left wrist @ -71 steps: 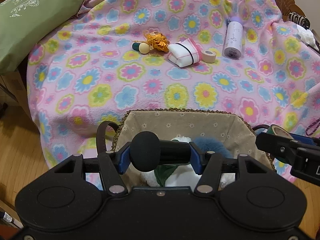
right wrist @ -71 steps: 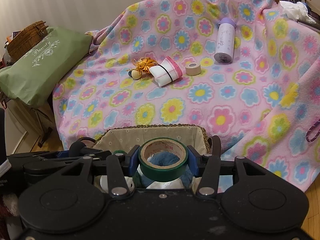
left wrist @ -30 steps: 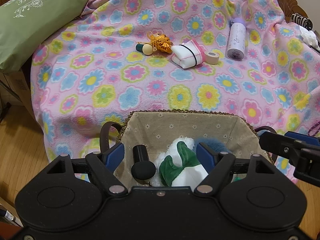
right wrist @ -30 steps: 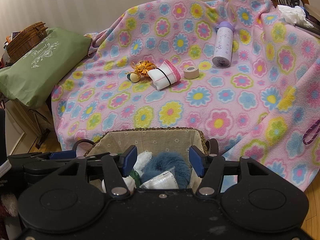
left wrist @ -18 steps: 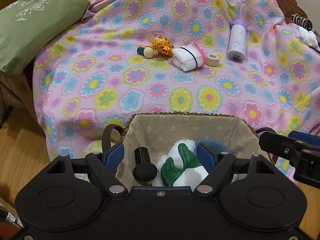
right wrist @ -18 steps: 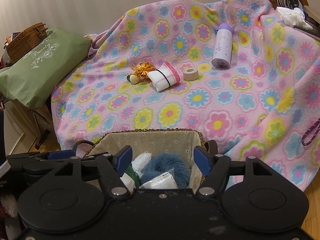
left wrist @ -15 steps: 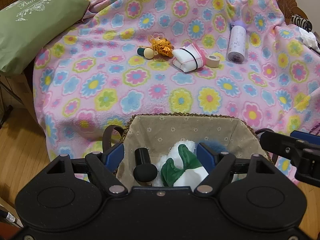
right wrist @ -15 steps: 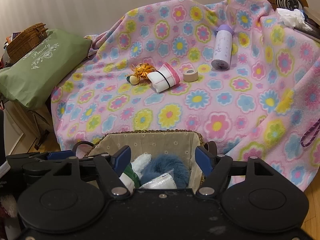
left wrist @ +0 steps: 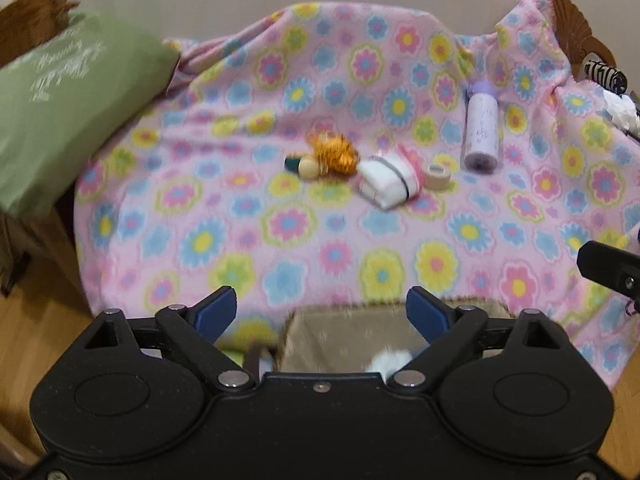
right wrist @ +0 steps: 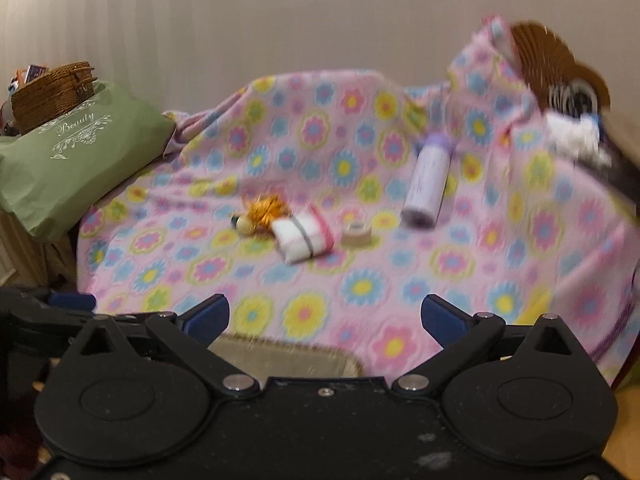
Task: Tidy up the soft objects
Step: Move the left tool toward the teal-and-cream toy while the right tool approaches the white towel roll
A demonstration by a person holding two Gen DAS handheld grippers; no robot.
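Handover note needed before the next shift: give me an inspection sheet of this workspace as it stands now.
Surface: flowered blanket, draped, rumpled.
Job's things: folded white cloth, orange plush; lined basket in front, something white inside.
Clutter: tape roll, lilac bottle.
Tongs: left tongs and right tongs open, empty, jaws just widened.
Cables: nothing seen.
Surroundings: green pillow, wicker basket, wood floor.
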